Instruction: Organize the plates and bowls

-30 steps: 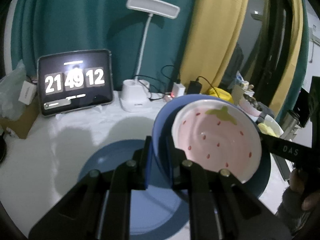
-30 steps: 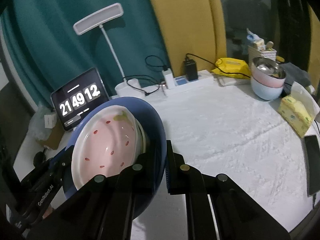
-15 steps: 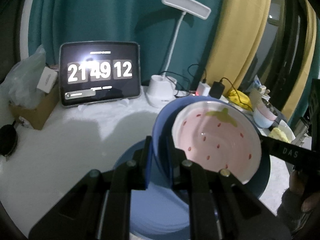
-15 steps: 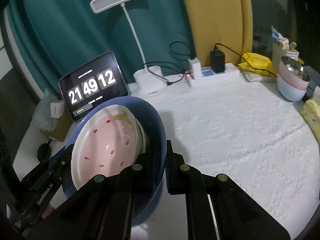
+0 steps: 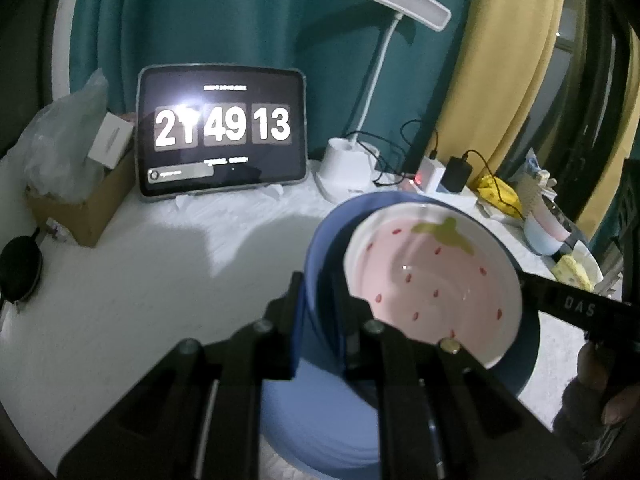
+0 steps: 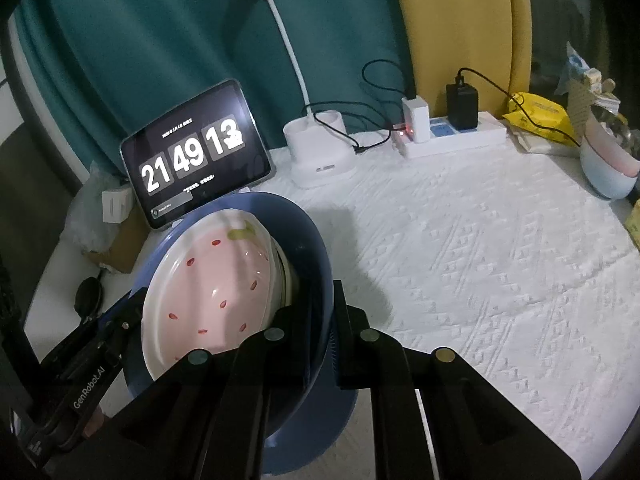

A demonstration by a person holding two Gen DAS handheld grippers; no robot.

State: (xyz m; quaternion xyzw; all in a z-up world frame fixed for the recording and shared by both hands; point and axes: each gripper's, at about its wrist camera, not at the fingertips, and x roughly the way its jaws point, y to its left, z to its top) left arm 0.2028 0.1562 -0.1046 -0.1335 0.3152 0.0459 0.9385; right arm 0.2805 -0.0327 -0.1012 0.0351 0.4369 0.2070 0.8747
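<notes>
A: What's hard to see?

B: The blue plate (image 5: 320,432) on the worktop (image 6: 480,260), half hidden under the blue bowl (image 5: 320,264).

A: Grip?

B: Left hand-held gripper (image 5: 320,320) and right hand-held gripper (image 6: 322,332) each clamp the bowl's rim, strawberry bowl (image 6: 212,288) inside. Tablet clock (image 5: 222,136) and lamp (image 6: 316,148) stand behind.

Each fisheye view looks forward and downward along its own black tongs, close over the white textured-cloth bench (image 6: 500,264). The left wrist view comes from the left, the right wrist view from the right. Both share the dark blue bowl (image 5: 320,264) (image 6: 308,240), the black-framed tablet clock (image 5: 222,132) (image 6: 192,152) and the white desk lamp (image 5: 348,164) (image 6: 320,148).
</notes>
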